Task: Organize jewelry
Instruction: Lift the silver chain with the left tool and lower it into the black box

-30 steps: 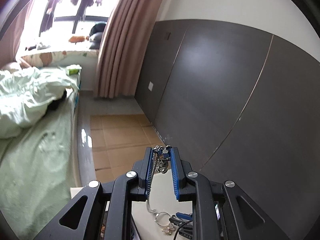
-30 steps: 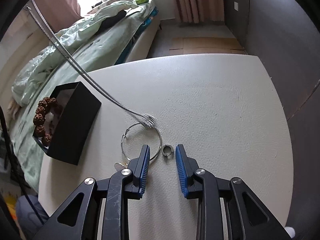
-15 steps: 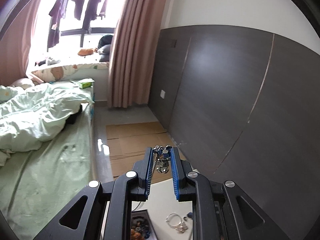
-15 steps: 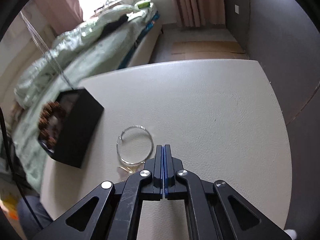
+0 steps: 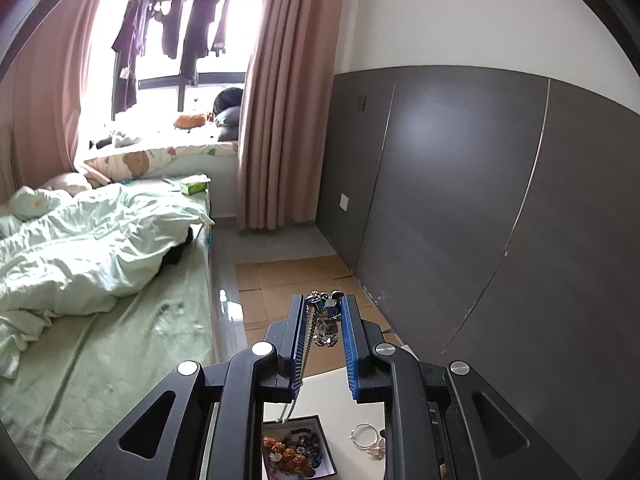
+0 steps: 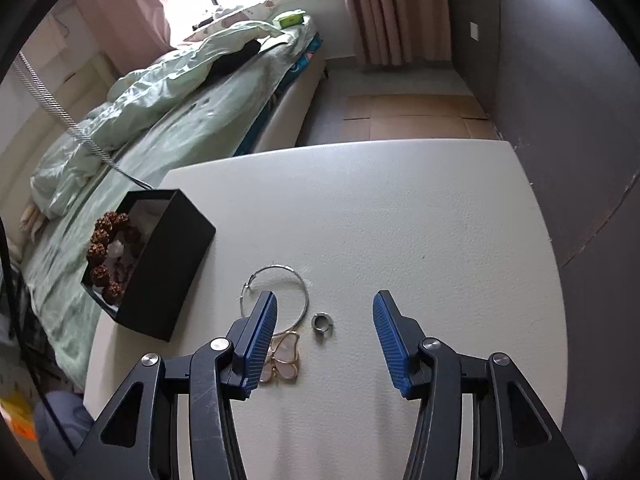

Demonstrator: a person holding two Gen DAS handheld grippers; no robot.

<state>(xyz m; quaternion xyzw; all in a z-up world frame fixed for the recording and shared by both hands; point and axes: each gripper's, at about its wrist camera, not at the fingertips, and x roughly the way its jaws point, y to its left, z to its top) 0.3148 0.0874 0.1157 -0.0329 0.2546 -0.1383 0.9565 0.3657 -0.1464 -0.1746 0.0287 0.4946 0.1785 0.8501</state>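
While left gripper [image 5: 323,312] pinches chain [image 5: 308,330] over box [image 6: 168,256], right gripper [image 6: 324,312], jaws just parted and empty, must take ring [image 6: 320,322] mid-tabletop [image 6: 400,220].

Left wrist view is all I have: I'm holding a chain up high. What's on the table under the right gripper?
Observer: A small ring lies between the open right gripper tips, untouched.
Operator: Anything else loose?
Observer: A wire hoop and a butterfly piece beside the ring.
Operator: Where does my chain end?
Observer: The chain slopes down into the black box, over the brown beads.
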